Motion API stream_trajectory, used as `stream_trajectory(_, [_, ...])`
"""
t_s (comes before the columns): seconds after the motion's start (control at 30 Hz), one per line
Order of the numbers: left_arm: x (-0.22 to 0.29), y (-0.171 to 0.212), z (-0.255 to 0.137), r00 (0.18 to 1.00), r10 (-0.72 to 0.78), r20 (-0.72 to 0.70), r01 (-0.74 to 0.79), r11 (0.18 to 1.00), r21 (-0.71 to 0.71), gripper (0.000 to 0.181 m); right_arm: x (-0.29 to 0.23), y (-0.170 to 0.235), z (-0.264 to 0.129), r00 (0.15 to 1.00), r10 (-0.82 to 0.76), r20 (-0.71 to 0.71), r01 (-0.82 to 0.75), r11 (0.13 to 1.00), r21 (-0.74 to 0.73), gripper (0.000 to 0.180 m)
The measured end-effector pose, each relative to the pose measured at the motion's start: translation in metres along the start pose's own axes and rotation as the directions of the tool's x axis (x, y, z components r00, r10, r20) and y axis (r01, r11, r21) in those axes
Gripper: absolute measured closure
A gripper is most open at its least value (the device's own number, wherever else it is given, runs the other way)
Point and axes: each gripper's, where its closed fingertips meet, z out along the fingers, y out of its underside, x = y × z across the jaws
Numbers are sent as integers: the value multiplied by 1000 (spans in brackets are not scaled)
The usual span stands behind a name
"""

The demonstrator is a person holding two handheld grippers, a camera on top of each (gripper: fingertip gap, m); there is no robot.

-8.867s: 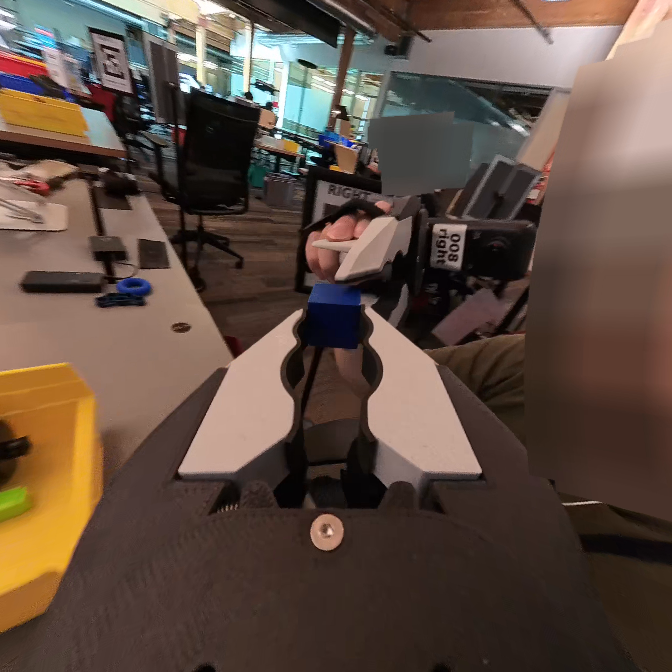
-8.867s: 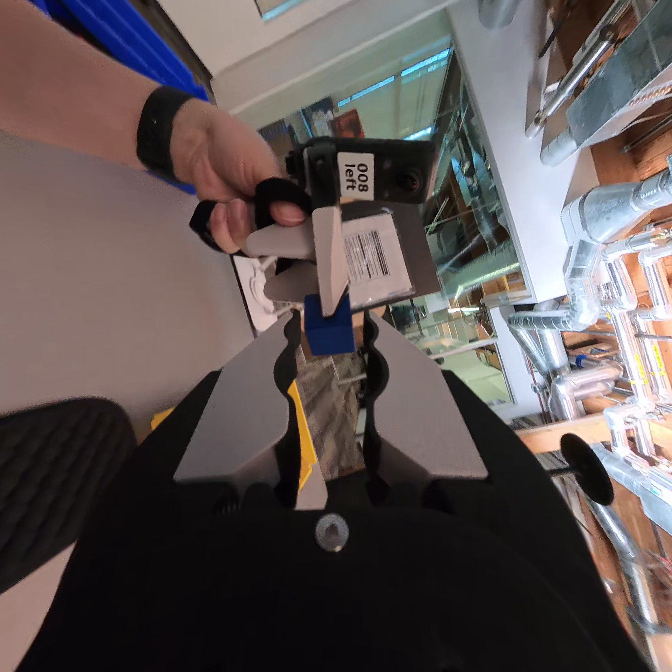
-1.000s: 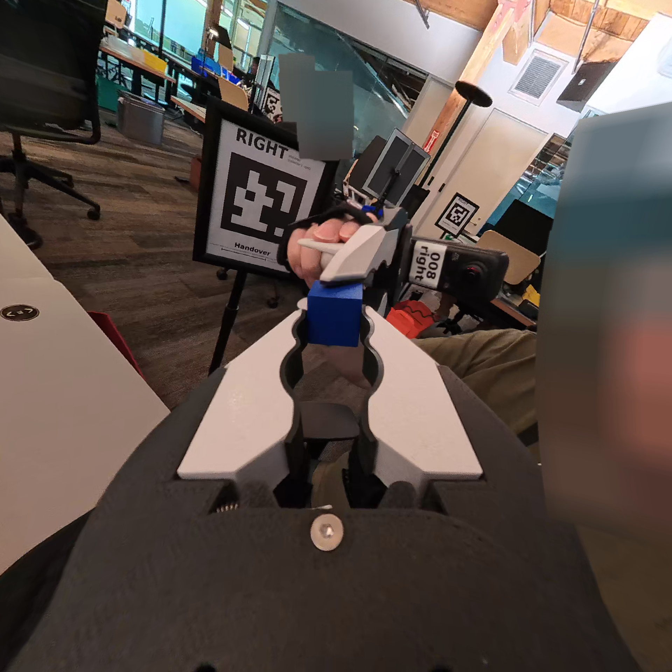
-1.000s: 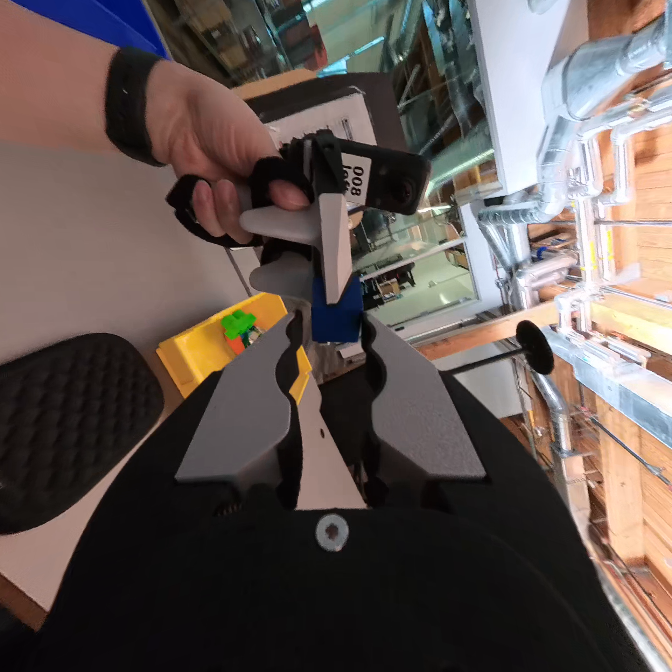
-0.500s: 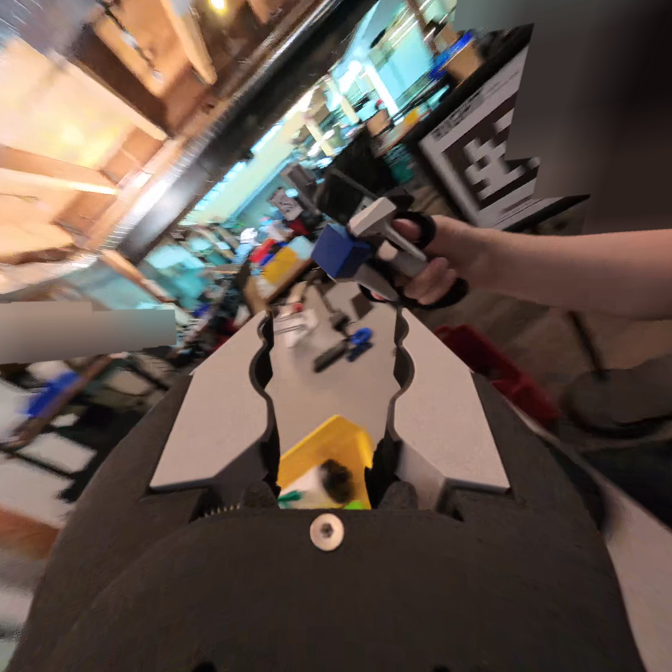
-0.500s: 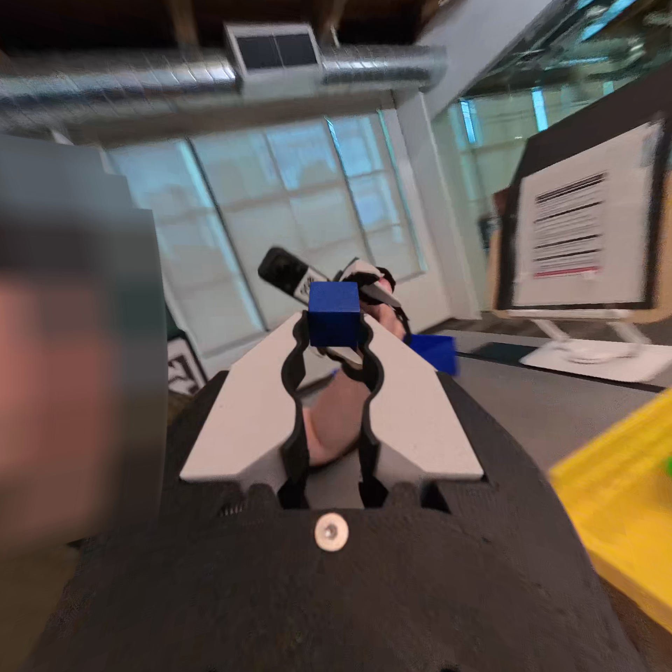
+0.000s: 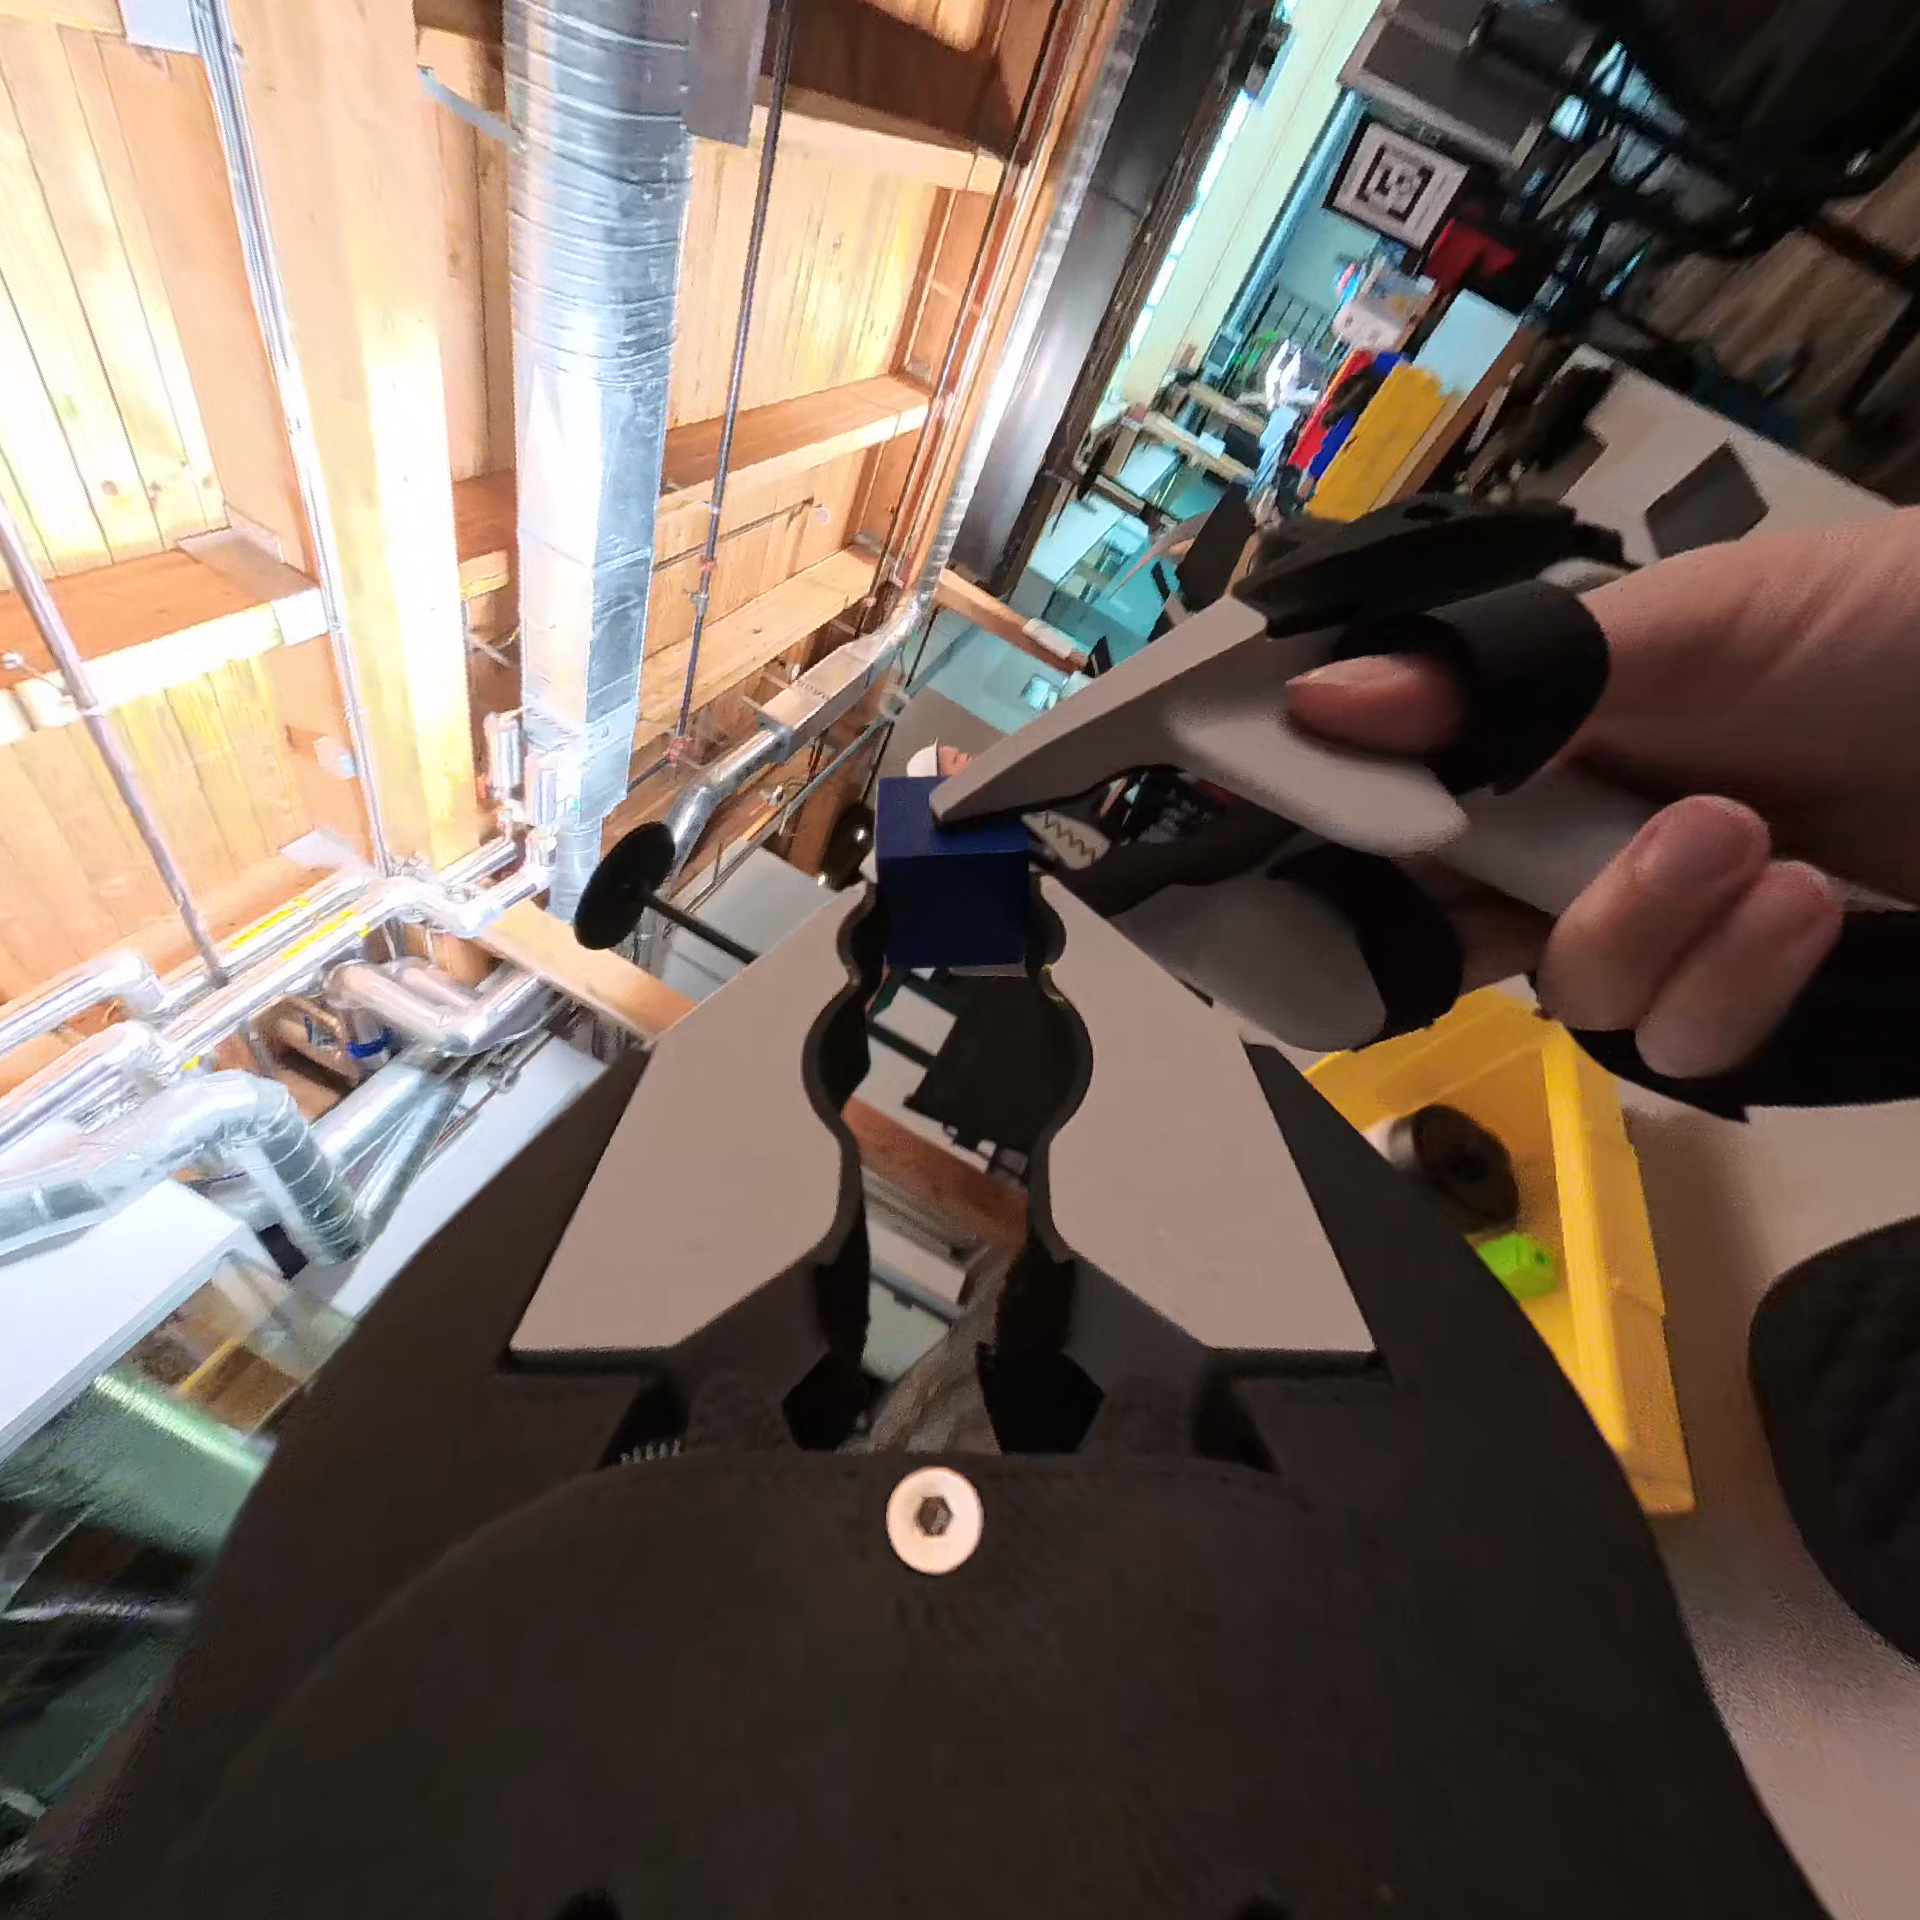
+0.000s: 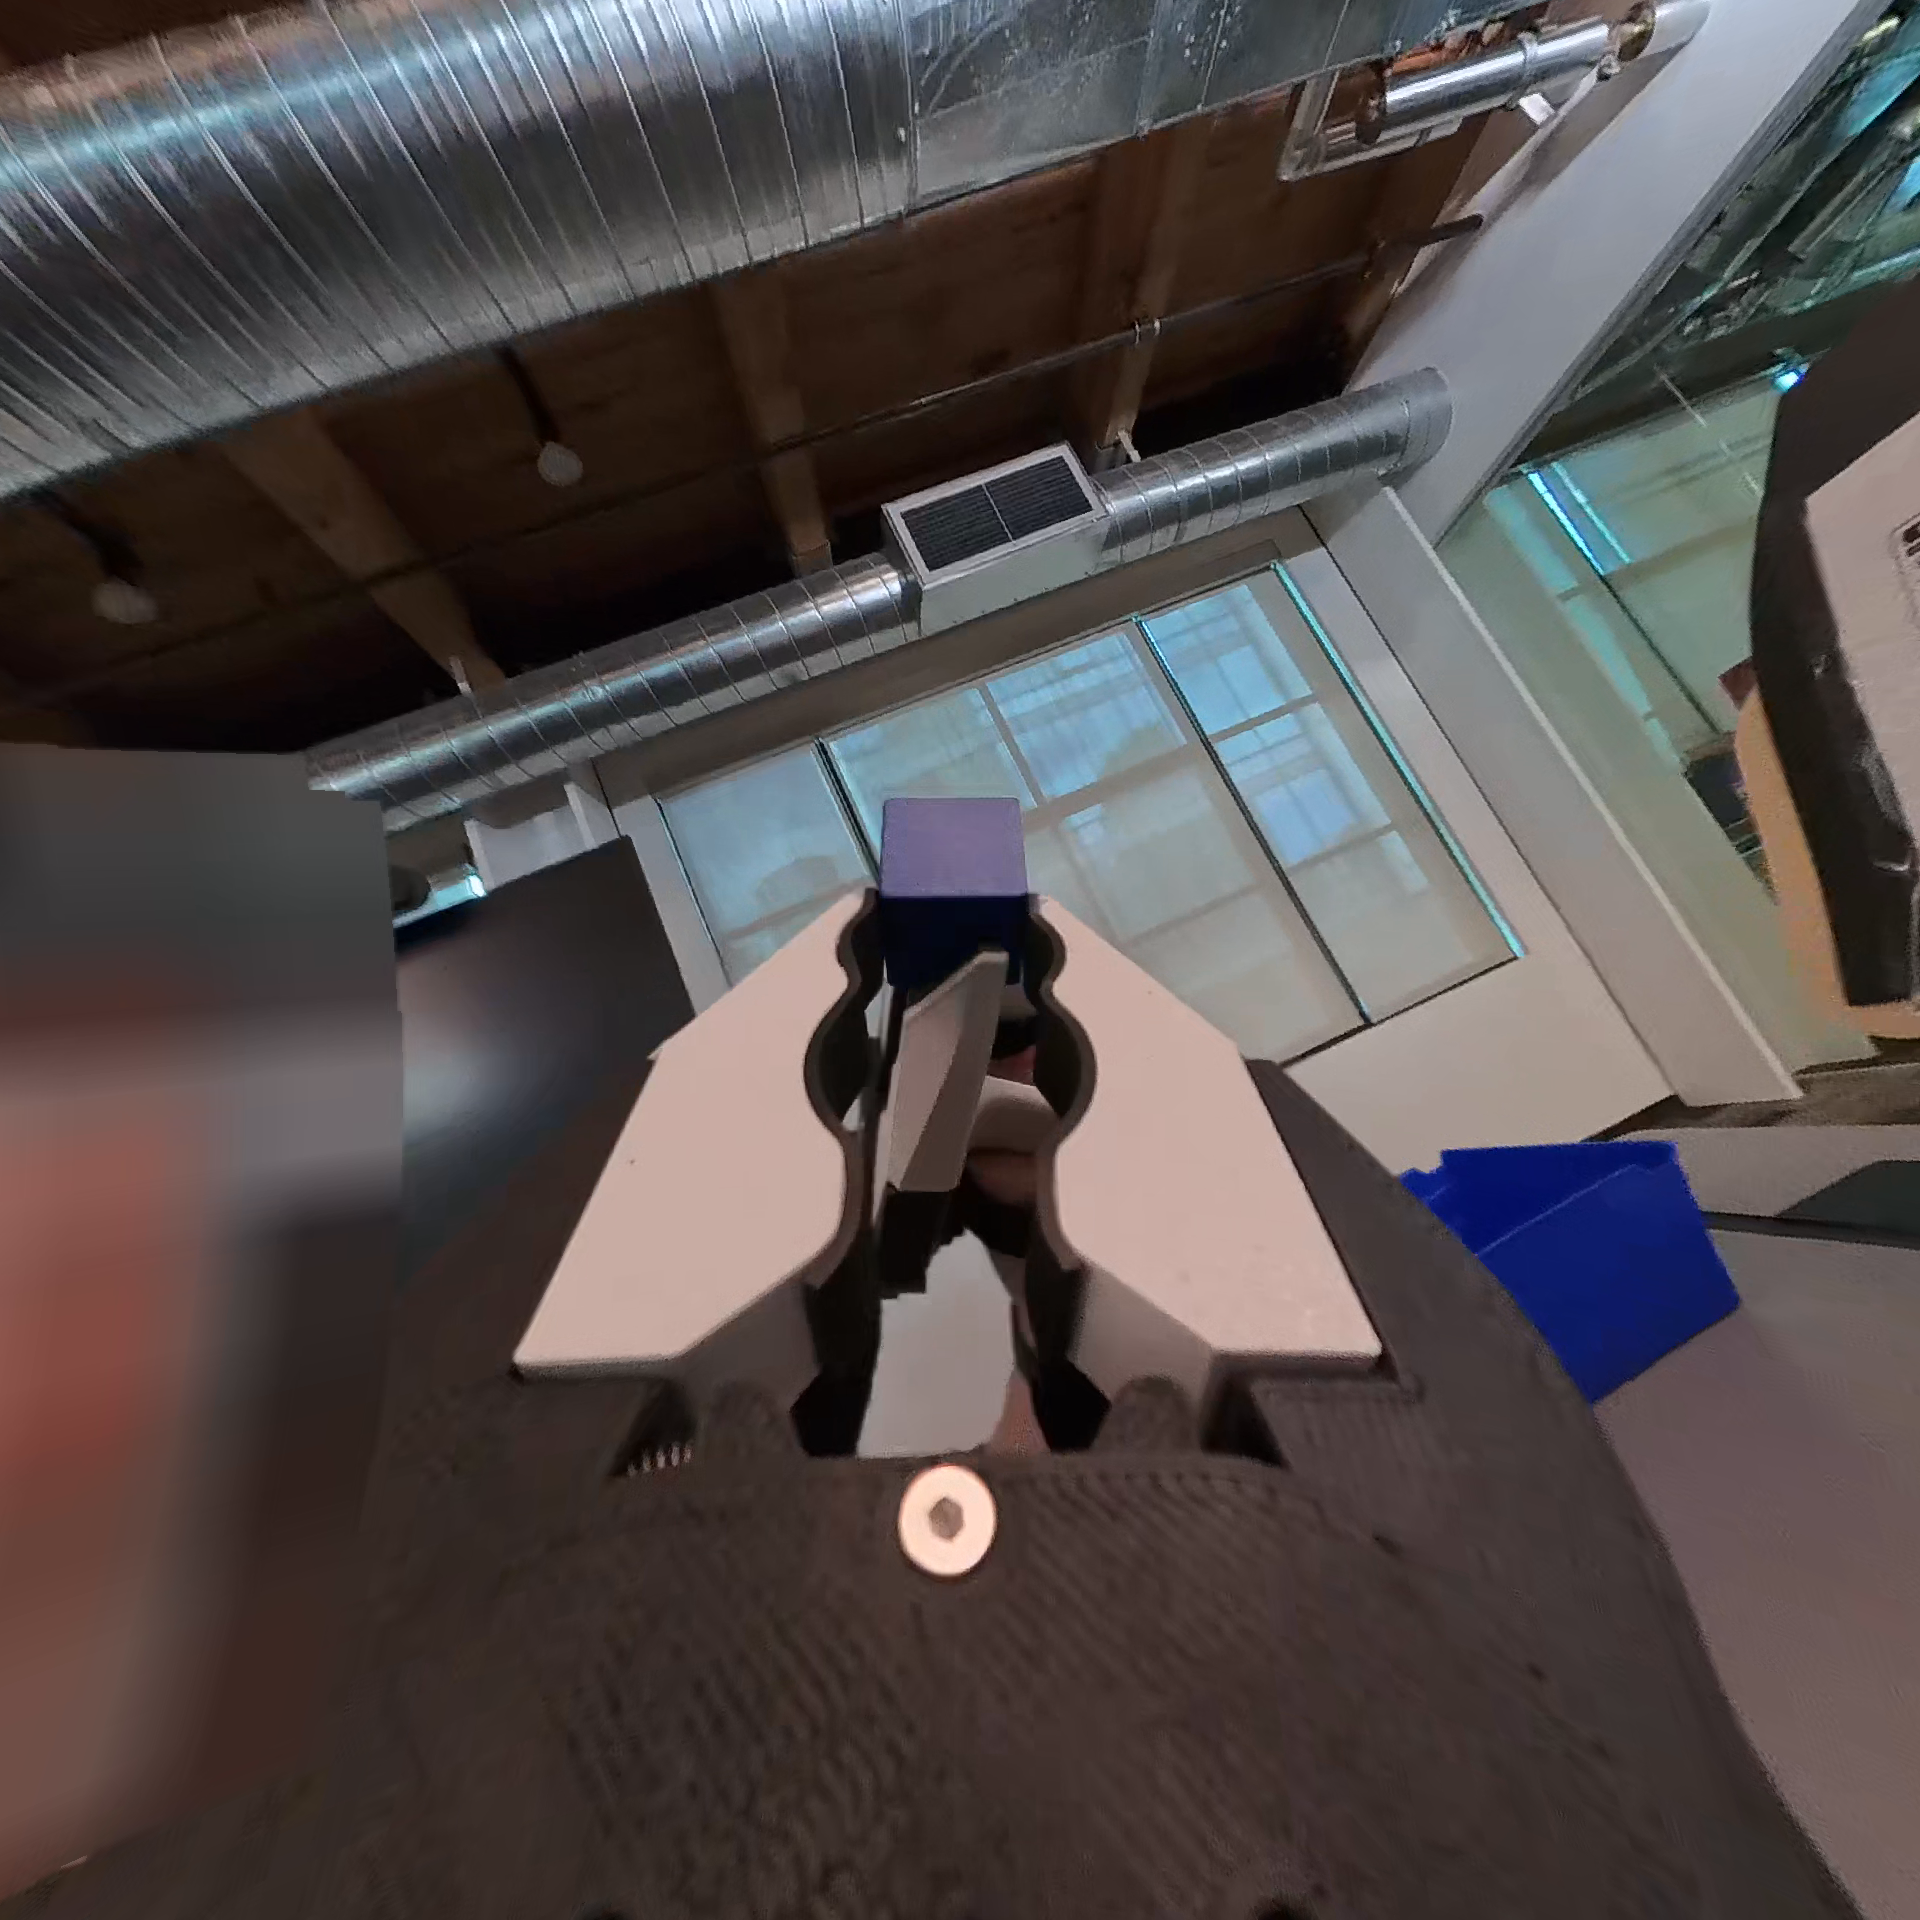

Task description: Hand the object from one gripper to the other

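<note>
Workshop, exposed ducts [image 8: 520,260], timber ceiling [image 7: 343,416], parts bin [image 7: 1590,1195]

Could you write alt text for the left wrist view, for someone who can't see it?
A blue cube sits pinched between the left gripper tips while the hand-held right gripper grips it from the right. A yellow bin lies lower right.

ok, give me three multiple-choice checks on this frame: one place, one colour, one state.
1. Where is the blue cube? A in a bin; B between both grippers' fingertips; C on the table.
2. What colour is the bin holding the green block? A yellow; B red; C white.
3. The left gripper is: A wide open; B shut on the blue cube; C out of view.
Key: B, the tips of the left gripper and right gripper both flank it; A, its walls are yellow; B, its fingers press the cube's sides.
</note>
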Motion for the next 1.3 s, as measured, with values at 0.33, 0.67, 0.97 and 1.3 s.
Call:
stream_trajectory(0.33, [-10, 0, -83, 614, -673, -413, 628, 733, -262, 156, -21, 47, 26, 461, -837, 296, 865, 349, -361, 126])
stream_trajectory(0.67, [-24, 2, -125, 551, -742, -381, 669, 666, -329, 155, -20, 94, 75, 830, -430, 355, 556, 610, -564, 147])
stream_trajectory(0.97, [-28, 17, -127, 534, -790, -302, 683, 613, -397, 155, -3, 102, 77, 913, -273, 302, 407, 612, -678, 152])
stream_trajectory(1.3, [-77, 48, -179, 571, -821, -4, 773, 539, -335, 139, 223, -18, -74, 728, -606, -321, -111, 357, -927, 155])
